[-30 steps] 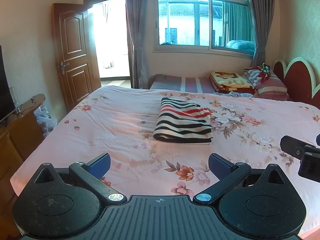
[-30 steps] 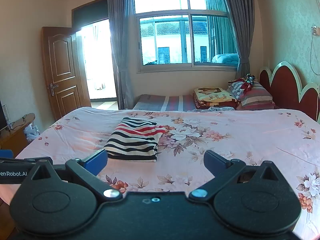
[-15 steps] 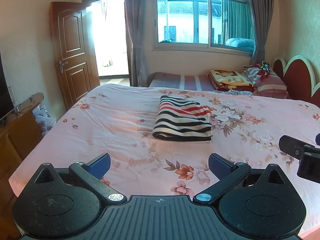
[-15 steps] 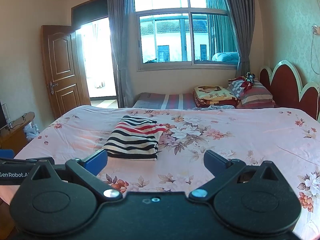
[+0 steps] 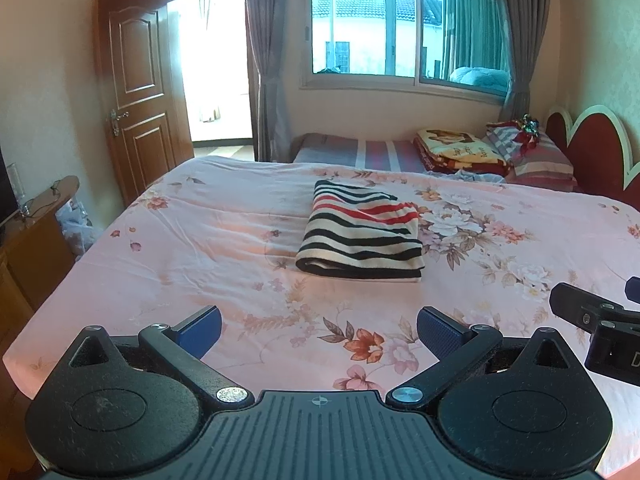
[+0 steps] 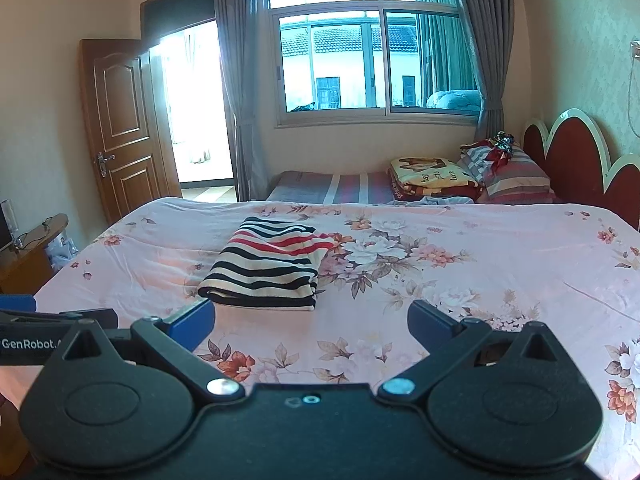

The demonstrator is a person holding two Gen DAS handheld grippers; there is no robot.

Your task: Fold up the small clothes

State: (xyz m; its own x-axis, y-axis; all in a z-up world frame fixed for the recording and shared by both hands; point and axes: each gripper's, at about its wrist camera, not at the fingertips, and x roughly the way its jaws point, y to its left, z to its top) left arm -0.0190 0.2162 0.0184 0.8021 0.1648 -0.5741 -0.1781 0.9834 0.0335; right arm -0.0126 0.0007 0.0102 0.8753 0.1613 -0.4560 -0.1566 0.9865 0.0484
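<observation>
left claw (image 5: 319,326) spread wide, right claw (image 6: 311,322) likewise

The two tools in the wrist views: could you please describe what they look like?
Both the left tool and right tool are matte black, with two round pivot housings, silver screws and angled fingers tipped with blue textured pads. The left tool's body is ribbed, and its side reads "GenRobot".
</observation>
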